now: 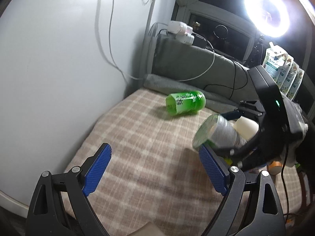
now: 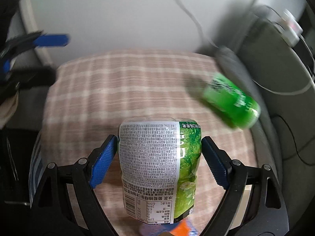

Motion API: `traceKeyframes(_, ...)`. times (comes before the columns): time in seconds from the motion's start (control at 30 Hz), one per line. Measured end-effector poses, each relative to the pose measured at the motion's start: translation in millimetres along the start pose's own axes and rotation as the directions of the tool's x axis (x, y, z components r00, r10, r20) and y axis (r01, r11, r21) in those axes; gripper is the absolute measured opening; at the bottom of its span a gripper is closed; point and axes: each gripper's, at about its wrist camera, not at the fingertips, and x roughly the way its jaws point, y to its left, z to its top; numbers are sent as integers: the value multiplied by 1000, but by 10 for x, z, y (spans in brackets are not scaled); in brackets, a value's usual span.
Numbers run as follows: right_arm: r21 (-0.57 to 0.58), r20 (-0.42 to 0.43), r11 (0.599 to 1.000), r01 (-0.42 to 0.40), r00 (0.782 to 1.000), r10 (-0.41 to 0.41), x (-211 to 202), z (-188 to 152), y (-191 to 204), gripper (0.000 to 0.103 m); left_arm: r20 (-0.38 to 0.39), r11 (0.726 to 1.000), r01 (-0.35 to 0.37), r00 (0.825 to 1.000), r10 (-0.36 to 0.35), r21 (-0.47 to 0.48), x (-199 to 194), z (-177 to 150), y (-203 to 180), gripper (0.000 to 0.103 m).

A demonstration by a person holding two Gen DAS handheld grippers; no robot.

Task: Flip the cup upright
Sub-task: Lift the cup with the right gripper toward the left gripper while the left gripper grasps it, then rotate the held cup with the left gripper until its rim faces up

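A green-and-white labelled cup (image 2: 159,169) sits between the blue pads of my right gripper (image 2: 158,158), which is shut on it; it is held lifted and tilted above the checked cloth (image 2: 118,90). In the left wrist view this cup (image 1: 218,132) shows at the right with its open mouth toward the camera. A second green cup (image 1: 185,103) lies on its side at the far edge of the cloth; it also shows in the right wrist view (image 2: 231,102). My left gripper (image 1: 155,169) is open and empty over the cloth's near part.
A white wall (image 1: 59,59) runs along the left. A grey cushion (image 1: 196,68) with cables and a power strip (image 1: 181,31) stands behind the cloth. A ring light (image 1: 267,14) and several pouches (image 1: 283,70) stand at the back right.
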Motion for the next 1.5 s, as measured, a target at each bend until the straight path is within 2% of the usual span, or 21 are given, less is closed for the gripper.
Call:
traceKeyframes(0.13,-22,-4,999,-46,999,46,5,-16,167,89,-19,1000,9,1000,-10,-12,-43,-28,77,90)
traceKeyframes(0.27,-2,8,997,-75,997,75,-65,-16,177,89,-41,1000,25,999,-24,15,-61,-30,78,90)
traceKeyframes(0.5,41,94,995,-93,992,89,-340,-73,138,92,-37,987,44,999,-39,155,-128,17,-108,90)
traceKeyframes(0.6,116,146,989,-93,986,75,-443,-163,16,92,-20,967,53,999,-50,248,-161,46,-239,90)
traceKeyframes(0.7,214,198,973,-90,979,47,-555,-341,-153,92,-19,919,80,997,-79,385,-187,57,-407,90)
traceKeyframes(0.77,275,231,957,-91,973,26,-686,-528,-223,92,-20,862,96,995,-99,498,-247,30,-540,90)
traceKeyframes(0.8,303,249,948,-93,968,16,-751,-622,-247,92,-22,824,101,994,-107,557,-284,3,-602,90)
traceKeyframes(0.87,358,278,928,-105,961,1,-836,-793,-303,92,-26,734,106,993,-119,671,-362,-68,-740,90)
traceKeyframes(0.9,398,299,910,-115,954,-10,-909,-918,-320,92,-35,698,110,992,-121,708,-381,-96,-798,90)
traceKeyframes(1.0,469,344,873,-134,938,-41,-1065,-1206,-308,92,-74,564,121,992,-107,817,-373,-246,-1002,91)
traceKeyframes(1.03,484,352,865,-134,934,-53,-1106,-1286,-303,92,-85,509,124,991,-99,852,-350,-299,-1073,91)
traceKeyframes(1.1,518,370,844,-139,926,-74,-1200,-1467,-264,92,-106,410,136,990,-94,902,-313,-402,-1196,91)
traceKeyframes(1.17,554,382,821,-141,919,-100,-1285,-1665,-230,92,-148,325,168,985,-84,931,-225,-487,-1298,91)
traceKeyframes(1.33,638,400,753,-159,904,-148,-1478,-2128,-141,92,-212,98,212,977,-14,972,51,-740,-1498,91)
traceKeyframes(1.4,667,396,728,-156,903,-169,-1525,-2276,-118,92,-217,41,217,976,4,975,148,-776,-1567,91)
traceKeyframes(1.5,702,391,695,-156,900,-194,-1589,-2464,-94,92,-249,-4,249,968,28,968,297,-749,-1656,91)
